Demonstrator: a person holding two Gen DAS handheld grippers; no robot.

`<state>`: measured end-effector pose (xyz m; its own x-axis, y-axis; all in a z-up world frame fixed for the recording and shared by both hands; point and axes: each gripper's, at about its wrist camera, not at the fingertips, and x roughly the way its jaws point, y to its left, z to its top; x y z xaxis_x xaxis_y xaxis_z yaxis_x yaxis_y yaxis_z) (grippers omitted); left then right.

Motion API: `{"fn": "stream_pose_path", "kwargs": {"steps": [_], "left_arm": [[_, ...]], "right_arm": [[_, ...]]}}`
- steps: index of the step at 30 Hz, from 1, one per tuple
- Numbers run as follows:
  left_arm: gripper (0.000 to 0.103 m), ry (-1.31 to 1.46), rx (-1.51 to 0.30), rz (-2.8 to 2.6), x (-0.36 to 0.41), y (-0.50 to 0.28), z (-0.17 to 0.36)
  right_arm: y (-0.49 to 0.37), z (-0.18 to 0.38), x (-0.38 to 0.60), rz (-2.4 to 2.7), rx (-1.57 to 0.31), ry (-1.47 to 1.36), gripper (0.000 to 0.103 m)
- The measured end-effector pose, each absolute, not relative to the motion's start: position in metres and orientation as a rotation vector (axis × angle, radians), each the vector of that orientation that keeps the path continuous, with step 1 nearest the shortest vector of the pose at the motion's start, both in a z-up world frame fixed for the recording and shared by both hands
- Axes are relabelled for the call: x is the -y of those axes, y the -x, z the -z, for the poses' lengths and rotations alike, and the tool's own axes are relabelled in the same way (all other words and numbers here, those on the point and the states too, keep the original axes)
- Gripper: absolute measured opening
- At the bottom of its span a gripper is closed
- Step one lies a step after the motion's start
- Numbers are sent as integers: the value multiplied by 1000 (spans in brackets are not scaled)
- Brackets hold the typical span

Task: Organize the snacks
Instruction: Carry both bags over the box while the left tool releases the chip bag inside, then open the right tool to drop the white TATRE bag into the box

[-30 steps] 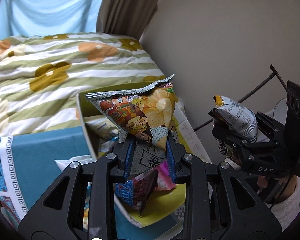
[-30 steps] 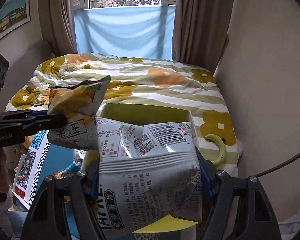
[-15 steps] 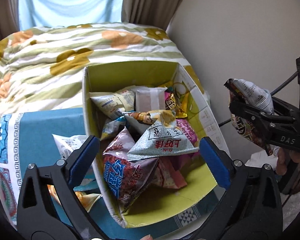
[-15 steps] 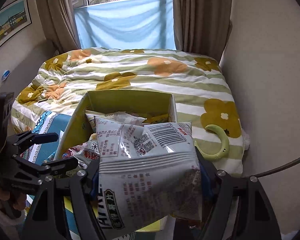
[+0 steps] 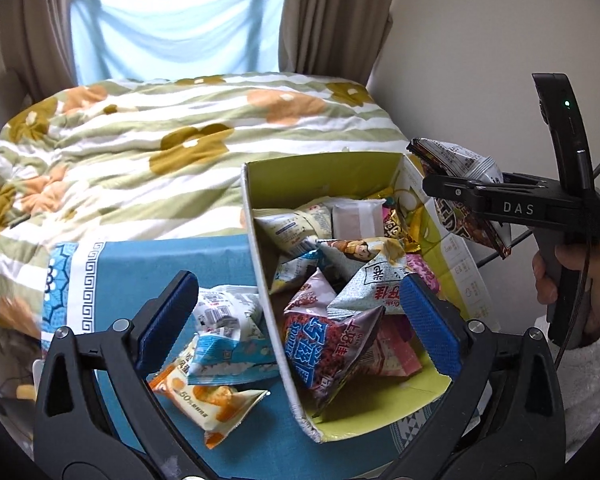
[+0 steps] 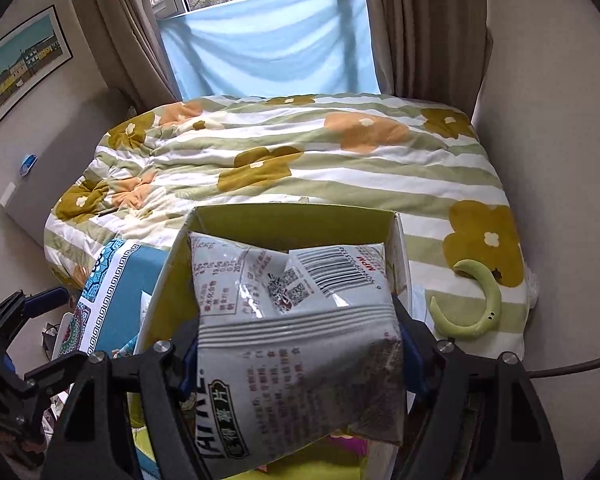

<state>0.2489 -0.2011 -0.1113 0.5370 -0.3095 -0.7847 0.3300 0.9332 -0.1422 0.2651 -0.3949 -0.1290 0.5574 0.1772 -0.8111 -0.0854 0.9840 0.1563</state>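
A cardboard box [image 5: 320, 164] with a yellow-green inside holds several snack packets. My left gripper [image 5: 298, 320] stands wide open astride the box's near left wall, with nothing pressed between its pads. Two packets lie outside on the blue cloth: a white-and-blue one [image 5: 228, 320] and an orange one [image 5: 204, 396]. My right gripper [image 6: 296, 344] hangs over the box [image 6: 292, 216] with a silver-grey chips bag [image 6: 300, 320] between its pads. Its jaws are opening, and the bag still sits in them. From the left wrist view, that gripper [image 5: 452, 188] and its bag [image 5: 460, 160] are above the box's right rim.
The box stands on a blue patterned cloth [image 5: 148, 264] at the foot of a bed with a flowered quilt [image 5: 180, 140]. A green crescent-shaped thing [image 6: 476, 304] lies on the quilt right of the box. A bare wall [image 5: 480, 60] runs close on the right.
My left gripper opened and dropped its triangular packet into the box, then tipped downward. The right gripper came lower over the box with the chips bag.
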Motion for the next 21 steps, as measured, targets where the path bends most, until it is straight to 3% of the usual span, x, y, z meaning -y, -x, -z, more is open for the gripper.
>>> {"fn": "stream_pose_path", "kwargs": {"steps": [3, 9, 21], "left_arm": [[100, -24, -926, 358, 194, -248, 111], [100, -54, -919, 319, 181, -236, 117], [100, -12, -892, 274, 152, -212, 108]], "right_arm": [[-277, 138, 394, -159, -964, -118, 76], [-277, 149, 396, -120, -946, -115, 96], [-224, 115, 383, -104, -863, -18, 96]]}}
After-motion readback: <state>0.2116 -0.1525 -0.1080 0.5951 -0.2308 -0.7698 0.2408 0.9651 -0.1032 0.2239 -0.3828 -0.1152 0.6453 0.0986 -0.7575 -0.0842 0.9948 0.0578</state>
